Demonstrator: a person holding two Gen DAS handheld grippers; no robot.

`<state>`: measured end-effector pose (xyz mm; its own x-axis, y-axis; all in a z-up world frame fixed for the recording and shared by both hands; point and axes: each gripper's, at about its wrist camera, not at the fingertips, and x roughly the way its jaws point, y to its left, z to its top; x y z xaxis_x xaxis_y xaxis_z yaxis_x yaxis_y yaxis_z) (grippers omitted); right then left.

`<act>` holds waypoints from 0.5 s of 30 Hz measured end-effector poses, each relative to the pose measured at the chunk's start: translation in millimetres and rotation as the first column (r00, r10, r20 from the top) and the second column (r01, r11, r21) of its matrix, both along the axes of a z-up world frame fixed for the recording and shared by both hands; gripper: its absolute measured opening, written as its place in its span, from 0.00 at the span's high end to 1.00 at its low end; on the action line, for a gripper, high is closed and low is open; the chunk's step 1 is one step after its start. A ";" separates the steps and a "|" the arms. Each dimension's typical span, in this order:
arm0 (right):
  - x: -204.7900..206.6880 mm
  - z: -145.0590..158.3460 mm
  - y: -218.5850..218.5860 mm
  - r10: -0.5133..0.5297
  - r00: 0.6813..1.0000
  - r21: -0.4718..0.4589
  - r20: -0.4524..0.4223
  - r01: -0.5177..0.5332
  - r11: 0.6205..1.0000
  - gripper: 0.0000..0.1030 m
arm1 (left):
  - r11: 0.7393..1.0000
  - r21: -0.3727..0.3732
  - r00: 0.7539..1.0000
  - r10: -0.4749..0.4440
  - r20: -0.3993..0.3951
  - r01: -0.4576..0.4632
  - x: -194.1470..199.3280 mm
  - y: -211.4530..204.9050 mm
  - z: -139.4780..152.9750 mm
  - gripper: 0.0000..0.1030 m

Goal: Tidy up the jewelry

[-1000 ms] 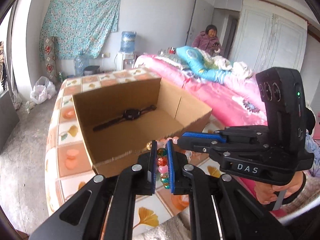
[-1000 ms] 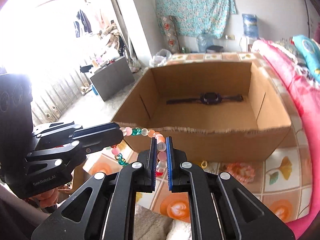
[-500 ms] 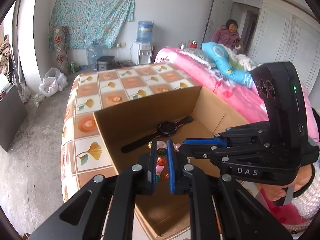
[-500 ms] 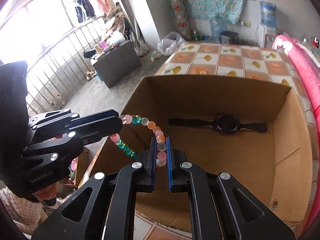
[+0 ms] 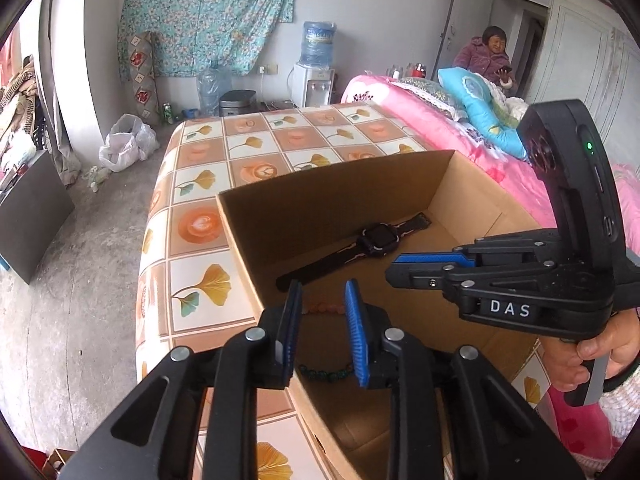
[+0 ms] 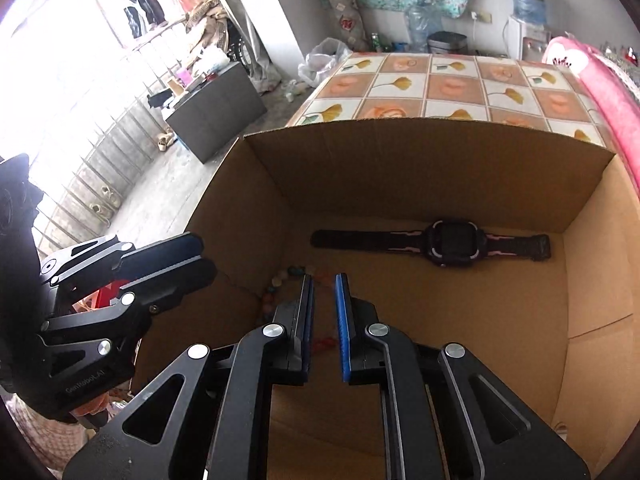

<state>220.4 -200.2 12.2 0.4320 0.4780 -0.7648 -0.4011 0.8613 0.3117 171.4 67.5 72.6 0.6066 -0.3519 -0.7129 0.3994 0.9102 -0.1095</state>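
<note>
You just let go: left gripper (image 5: 323,312) and right gripper (image 6: 323,308) jaws parted, empty. Bead bracelet (image 6: 280,284) now on box (image 6: 580,320) floor (beside watch (image 6: 452,244)). Bracelet step done.

The left gripper (image 5: 322,300) tilts steeply down over the near left corner of the cardboard box (image 5: 460,184), and its blue-padded jaws have just been opening, standing apart with nothing pressed between them. The right gripper (image 6: 324,294) points down beside it over the box's near edge, its jaws also just opened to a narrow gap that clamps nothing. In the left wrist view the right gripper's handle sits in a hand (image 5: 596,354) at the right edge, fingers curled round the grip, with a pale knitted cuff at the wrist.
</note>
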 end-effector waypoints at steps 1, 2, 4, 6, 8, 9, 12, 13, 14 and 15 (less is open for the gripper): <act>-5.4 3.5 -5.2 -0.009 1.000 0.012 0.010 0.009 1.000 0.90 | 1.000 -0.003 1.000 0.006 0.013 -0.006 -3.2 2.1 3.7 0.78; -10.0 7.2 -10.3 -0.018 1.000 0.027 0.022 0.017 0.999 0.90 | 1.000 -0.010 1.000 0.012 0.028 -0.012 -7.1 4.5 8.2 0.77; -24.2 16.4 -21.1 -0.033 0.998 0.057 0.058 0.030 0.998 0.89 | 0.999 -0.030 0.998 0.032 0.057 -0.030 -16.7 11.2 15.9 0.70; -44.0 26.9 -35.0 -0.060 0.993 0.077 0.104 0.052 0.996 0.85 | 0.997 -0.056 0.996 0.051 0.073 -0.047 -26.5 18.9 20.1 0.59; -62.6 36.3 -53.3 -0.108 0.983 0.095 0.151 0.094 0.991 0.73 | 0.995 -0.076 0.996 0.066 0.067 -0.061 -35.5 25.5 20.6 0.52; -68.3 39.7 -62.2 -0.141 0.974 0.092 0.176 0.126 0.988 0.65 | 0.994 -0.086 0.996 0.076 0.056 -0.071 -38.8 28.9 19.2 0.49; -82.2 50.6 -94.6 -0.250 0.932 0.044 0.261 0.247 0.968 0.55 | 0.985 -0.140 0.995 0.097 -0.002 -0.096 -46.8 37.9 11.7 0.40; -83.6 53.3 -106.2 -0.285 0.917 0.028 0.279 0.289 0.957 0.53 | 0.981 -0.163 0.994 0.105 -0.024 -0.107 -48.5 41.2 8.2 0.37; -81.0 52.8 -116.2 -0.313 0.905 0.015 0.289 0.322 0.946 0.48 | 0.975 -0.187 0.993 0.111 -0.048 -0.118 -49.7 43.3 4.1 0.33; -79.1 52.2 -126.8 -0.348 0.889 -0.013 0.298 0.368 0.930 0.46 | 0.970 -0.207 0.991 0.113 -0.070 -0.125 -50.3 44.3 -0.3 0.32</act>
<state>141.3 -327.1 64.4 0.7684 0.2015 -0.6074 -0.1246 0.9781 0.1668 121.1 111.9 72.4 0.6132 -0.4257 -0.6654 0.2772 0.9047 -0.3234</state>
